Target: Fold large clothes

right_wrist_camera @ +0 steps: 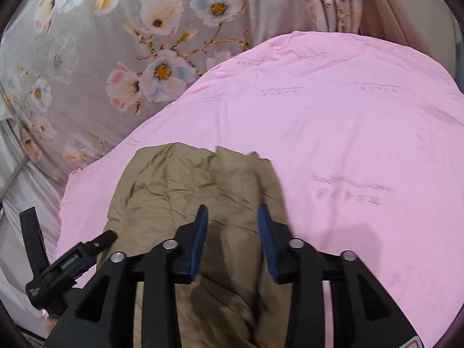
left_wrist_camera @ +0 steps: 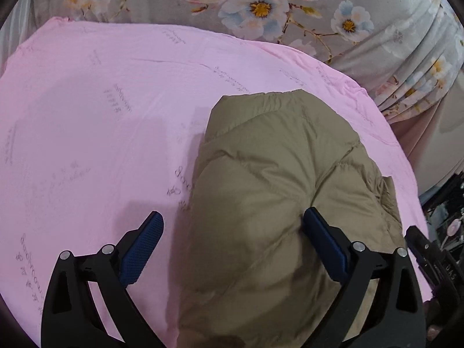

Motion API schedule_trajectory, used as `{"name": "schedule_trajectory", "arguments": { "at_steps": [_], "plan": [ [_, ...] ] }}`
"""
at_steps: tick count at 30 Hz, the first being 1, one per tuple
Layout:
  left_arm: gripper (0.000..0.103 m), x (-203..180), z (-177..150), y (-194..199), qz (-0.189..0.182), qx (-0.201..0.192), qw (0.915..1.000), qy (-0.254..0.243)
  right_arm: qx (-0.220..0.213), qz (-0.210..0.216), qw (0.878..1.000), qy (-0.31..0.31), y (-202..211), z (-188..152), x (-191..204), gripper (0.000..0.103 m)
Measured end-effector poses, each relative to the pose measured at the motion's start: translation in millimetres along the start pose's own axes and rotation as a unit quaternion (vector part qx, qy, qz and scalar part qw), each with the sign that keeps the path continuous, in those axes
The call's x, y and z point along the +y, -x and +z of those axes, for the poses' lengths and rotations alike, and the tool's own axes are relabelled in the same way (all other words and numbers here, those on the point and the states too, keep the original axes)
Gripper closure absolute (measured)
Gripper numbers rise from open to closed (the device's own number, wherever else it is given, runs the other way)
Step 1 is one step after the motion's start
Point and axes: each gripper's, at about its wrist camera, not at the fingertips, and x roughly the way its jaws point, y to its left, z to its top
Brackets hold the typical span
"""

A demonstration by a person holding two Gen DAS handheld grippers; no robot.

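A puffy khaki jacket [left_wrist_camera: 275, 174] lies folded into a bundle on the pink sheet [left_wrist_camera: 87, 116]. My left gripper [left_wrist_camera: 233, 213] hangs over the bundle's near part with its jaws wide open. One blue pad is over the sheet and the other rests against the jacket's top. In the right wrist view the same jacket [right_wrist_camera: 179, 179] lies below my right gripper [right_wrist_camera: 232, 207]. Its blue pads stand partly apart above the fabric and nothing is pinched between them.
Grey floral bedding [left_wrist_camera: 261, 8] lies behind the pink sheet [right_wrist_camera: 348, 116], with a pleated floral curtain [left_wrist_camera: 420, 72] at the right. Dark clutter [left_wrist_camera: 446, 211] sits past the sheet's right edge. A black part of the other hand-held tool [right_wrist_camera: 69, 264] shows at the lower left.
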Motion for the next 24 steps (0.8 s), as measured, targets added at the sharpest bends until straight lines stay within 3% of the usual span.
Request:
{"name": "schedule_trajectory", "arguments": {
  "at_steps": [3,7,11,14,17,24],
  "plan": [
    [0.008,14.7,-7.1,10.0,-0.033,0.033,0.9988,0.013,0.054,0.016,0.997,-0.046,6.6,-12.4,-36.6,0.054],
    [0.008,21.9,-17.1,11.4,-0.08,0.072,0.9939,0.023,0.111,0.094,0.985,-0.097,-1.8,-28.9,-61.0,0.054],
    [0.008,24.4,-20.5,3.5,-0.112,0.103,0.9879,0.034,0.173,0.155,0.965,-0.122,-25.2,-41.7,-56.6,0.051],
    [0.008,26.2,-22.6,-3.9,-0.151,0.136,0.9782,0.043,0.219,0.183,0.95,-0.128,-45.6,-58.4,-42.8,0.051],
    [0.005,21.2,-25.6,-6.0,-0.159,0.144,0.9763,0.028,0.214,0.179,0.954,-0.107,-46.7,-64.7,-26.8,0.049],
    [0.005,6.9,-26.5,-18.9,-0.141,0.132,0.9811,0.001,0.213,0.203,0.947,-0.13,-61.5,-63.6,-14.7,0.048]
  ]
}}
